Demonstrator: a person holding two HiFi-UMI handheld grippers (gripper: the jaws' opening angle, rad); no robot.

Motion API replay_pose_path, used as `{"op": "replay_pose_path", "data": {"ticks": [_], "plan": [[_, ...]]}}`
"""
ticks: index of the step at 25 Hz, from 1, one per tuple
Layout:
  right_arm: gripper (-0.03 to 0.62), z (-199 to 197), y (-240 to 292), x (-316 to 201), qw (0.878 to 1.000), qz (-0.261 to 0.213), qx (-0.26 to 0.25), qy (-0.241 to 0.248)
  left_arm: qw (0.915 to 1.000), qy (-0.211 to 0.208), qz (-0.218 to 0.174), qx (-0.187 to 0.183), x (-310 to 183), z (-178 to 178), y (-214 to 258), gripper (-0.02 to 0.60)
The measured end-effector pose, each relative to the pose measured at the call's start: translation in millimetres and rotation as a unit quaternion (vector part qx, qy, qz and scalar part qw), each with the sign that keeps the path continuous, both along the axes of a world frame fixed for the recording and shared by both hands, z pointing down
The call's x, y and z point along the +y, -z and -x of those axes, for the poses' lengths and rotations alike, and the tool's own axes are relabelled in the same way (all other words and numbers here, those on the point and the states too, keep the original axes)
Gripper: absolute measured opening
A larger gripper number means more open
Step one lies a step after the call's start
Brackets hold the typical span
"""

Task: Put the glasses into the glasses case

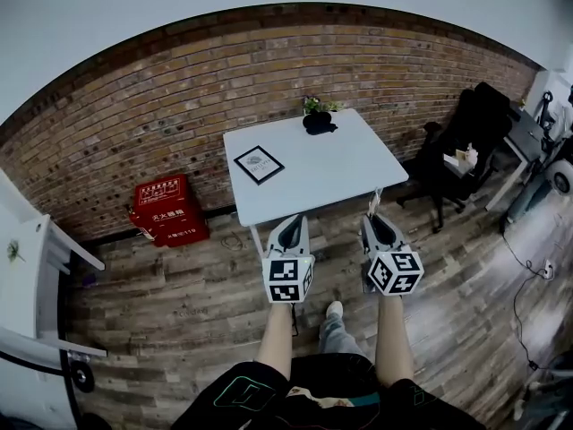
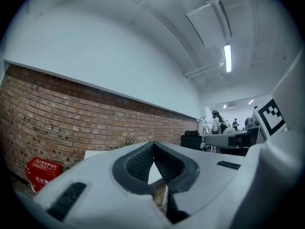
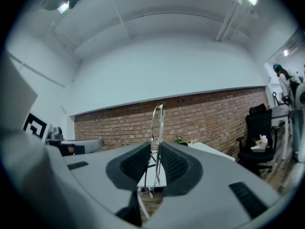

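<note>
Thin wire-frame glasses point(image 3: 156, 123): light, springy, fragile; best held gently by frame, not lenses. Pinched upright in right gripper point(image 3: 153, 152), short of white square table point(image 1: 340, 164). Left gripper point(image 2: 153, 149) closed, empty. Dark rounded object point(image 1: 319, 122), perhaps case, at table's far edge.

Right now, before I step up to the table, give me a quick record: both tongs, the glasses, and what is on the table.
left tongs: shut, nothing between them
right tongs: shut on the glasses, a thin wire frame standing upright in the grip
table: white, ahead of both tongs
dark object: at the table's far edge by a small plant; probably the case, too small to confirm
framed card: flat on the table's left part
task state: glasses not yet in a case
</note>
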State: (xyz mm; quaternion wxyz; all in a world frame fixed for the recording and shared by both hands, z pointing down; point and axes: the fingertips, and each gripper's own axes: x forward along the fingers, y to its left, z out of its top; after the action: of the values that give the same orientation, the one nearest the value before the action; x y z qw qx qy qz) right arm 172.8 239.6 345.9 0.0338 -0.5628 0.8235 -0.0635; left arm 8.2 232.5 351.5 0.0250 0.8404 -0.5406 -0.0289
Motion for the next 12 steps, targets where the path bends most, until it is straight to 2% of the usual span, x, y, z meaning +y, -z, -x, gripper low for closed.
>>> {"op": "replay_pose_path", "data": {"ticks": [3, 7, 12], "plan": [[0.072, -1.2, -7.6, -26.6, 1.0, 0.009, 0.003, 0.005, 0.9996, -0.002, 0.015, 0.024, -24.2, -1.5, -7.9, 0.008], [0.072, -6.8, -23.0, -63.3, 1.0, 0.029, 0.001, 0.01, 0.9996, -0.005, 0.018, -0.02, -60.2, -18.7, -18.1, 0.008], [0.072, -26.2, -55.1, -110.2, 0.998, 0.061, 0.003, 0.005, 0.9983, -0.012, 0.054, -0.022, -111.1, -40.5, -51.8, 0.008]]}}
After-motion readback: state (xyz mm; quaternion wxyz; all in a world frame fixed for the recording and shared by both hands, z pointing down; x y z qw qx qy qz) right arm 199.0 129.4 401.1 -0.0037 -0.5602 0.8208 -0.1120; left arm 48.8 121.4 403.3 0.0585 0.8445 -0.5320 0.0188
